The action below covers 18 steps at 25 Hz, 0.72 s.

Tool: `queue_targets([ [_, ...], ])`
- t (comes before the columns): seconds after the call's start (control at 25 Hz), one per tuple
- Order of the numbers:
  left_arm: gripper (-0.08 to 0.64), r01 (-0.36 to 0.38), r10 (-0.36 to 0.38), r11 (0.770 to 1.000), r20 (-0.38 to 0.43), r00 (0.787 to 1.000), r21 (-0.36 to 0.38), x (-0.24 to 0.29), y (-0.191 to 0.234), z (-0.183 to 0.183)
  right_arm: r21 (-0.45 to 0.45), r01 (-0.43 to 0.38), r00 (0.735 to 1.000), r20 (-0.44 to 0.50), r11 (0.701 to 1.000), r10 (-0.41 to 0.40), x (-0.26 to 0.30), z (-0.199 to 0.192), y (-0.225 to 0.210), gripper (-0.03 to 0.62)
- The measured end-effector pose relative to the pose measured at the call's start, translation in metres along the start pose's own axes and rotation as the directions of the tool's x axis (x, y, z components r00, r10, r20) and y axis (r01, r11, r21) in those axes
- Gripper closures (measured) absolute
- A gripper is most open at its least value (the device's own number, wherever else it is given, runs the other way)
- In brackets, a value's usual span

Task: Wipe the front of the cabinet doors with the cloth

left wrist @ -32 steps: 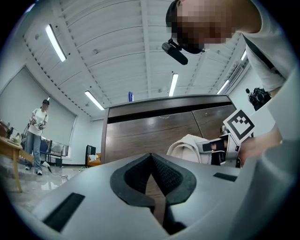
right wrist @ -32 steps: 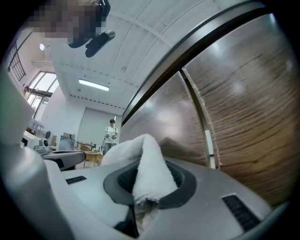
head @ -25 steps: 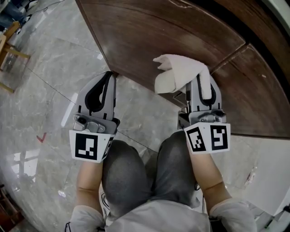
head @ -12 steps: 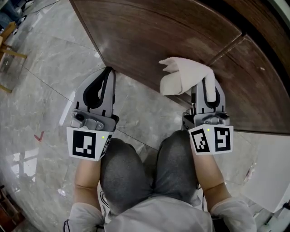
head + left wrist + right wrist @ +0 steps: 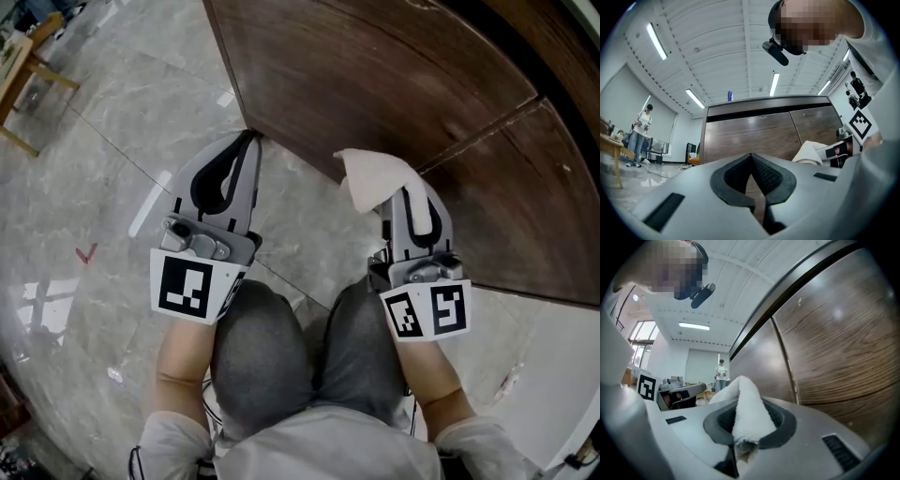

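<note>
One cloth [image 5: 373,176] is clamped in the right claw [image 5: 403,194], protruding at 11 o'clock toward the doors [image 5: 394,80]. Left claw [image 5: 246,142], at 9 o'clock, is closed, empty.

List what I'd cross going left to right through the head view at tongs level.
Red floor mark → left tongs, shut and empty → right tongs shut on the white cloth → right cabinet door.

The cloth [image 5: 373,176] sits between the right gripper's [image 5: 405,194] jaws and sticks out ahead of them, close before the cabinet doors [image 5: 375,75]. Left of it, the left gripper's [image 5: 246,142] jaw tips reach the cabinet's lower corner, over the floor [image 5: 112,159]
</note>
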<state>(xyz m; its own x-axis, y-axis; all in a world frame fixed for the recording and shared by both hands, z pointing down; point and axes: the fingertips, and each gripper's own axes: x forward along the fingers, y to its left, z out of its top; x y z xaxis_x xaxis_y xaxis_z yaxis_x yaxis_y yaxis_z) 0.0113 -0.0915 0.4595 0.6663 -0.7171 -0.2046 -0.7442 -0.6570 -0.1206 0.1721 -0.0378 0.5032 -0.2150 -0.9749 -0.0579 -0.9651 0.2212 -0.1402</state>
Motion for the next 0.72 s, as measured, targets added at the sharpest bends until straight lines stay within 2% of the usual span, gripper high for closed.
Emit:
queue_targets([
  [0.16, 0.542, -0.022, 0.022, 1.0, -0.025, 0.999, 0.012, -0.013, 0.015, -0.006, 0.0, -0.081, 0.997, 0.003, 0.997, 0.081, 0.033, -0.005, 0.03, 0.522],
  [0.32, 0.543, -0.081, 0.081, 0.997, -0.045, 0.996, 0.013, -0.028, 0.042, -0.015, -0.025, -0.15, 0.989, 0.003, 0.988, 0.15, 0.079, -0.007, 0.062, 0.522],
  [0.48, 0.543, -0.108, 0.108, 0.994, -0.064, 0.992, 0.006, -0.044, 0.063, -0.025, -0.072, -0.179, 0.984, -0.023, 0.981, 0.177, 0.118, -0.023, 0.091, 0.522],
  [0.72, 0.543, -0.155, 0.157, 0.987, -0.086, 0.984, 0.034, -0.064, 0.097, -0.038, -0.101, -0.187, 0.981, -0.074, 0.977, 0.18, 0.176, -0.054, 0.115, 0.522],
])
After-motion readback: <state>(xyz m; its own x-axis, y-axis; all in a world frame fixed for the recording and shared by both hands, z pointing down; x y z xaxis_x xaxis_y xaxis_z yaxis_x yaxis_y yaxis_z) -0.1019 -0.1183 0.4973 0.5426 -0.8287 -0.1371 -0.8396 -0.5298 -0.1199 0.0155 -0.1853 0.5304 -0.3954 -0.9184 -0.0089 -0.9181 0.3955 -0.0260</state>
